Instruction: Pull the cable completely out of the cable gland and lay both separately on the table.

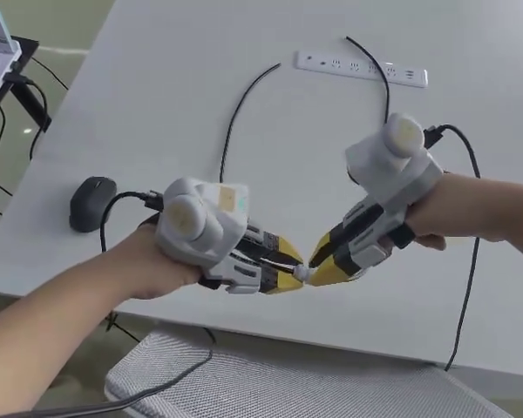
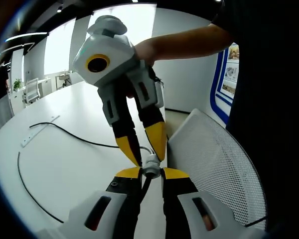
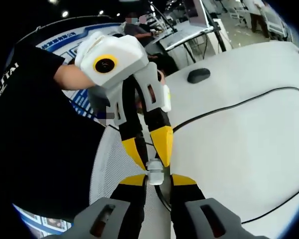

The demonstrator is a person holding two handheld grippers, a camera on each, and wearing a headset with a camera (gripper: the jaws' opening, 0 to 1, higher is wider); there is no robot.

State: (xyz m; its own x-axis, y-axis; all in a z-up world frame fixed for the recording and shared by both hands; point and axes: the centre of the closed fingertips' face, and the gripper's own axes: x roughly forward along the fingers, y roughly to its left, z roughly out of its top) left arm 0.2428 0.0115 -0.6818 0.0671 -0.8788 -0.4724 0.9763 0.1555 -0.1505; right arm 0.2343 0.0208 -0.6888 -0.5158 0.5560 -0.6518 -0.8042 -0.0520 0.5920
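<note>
Nearest the viewer, the left gripper (image 1: pixel 295 266) and right gripper (image 1: pixel 317 265) meet tip to tip at lower centre of the head view, above the near edge of the white desk (image 1: pixel 183 52). Both pairs of yellow-tipped jaws are narrowed to a slim gap around the white cable gland (image 3: pixel 155 171). Which one grips the black cable (image 3: pixel 163 196) itself cannot be told; it runs back between the right jaws. Further back lie a mouse (image 1: pixel 93 202) and a power strip (image 1: pixel 362 70). White sleeve lettering (image 3: pixel 5 74) and wall posters (image 2: pixel 231 69) are not legible.
</note>
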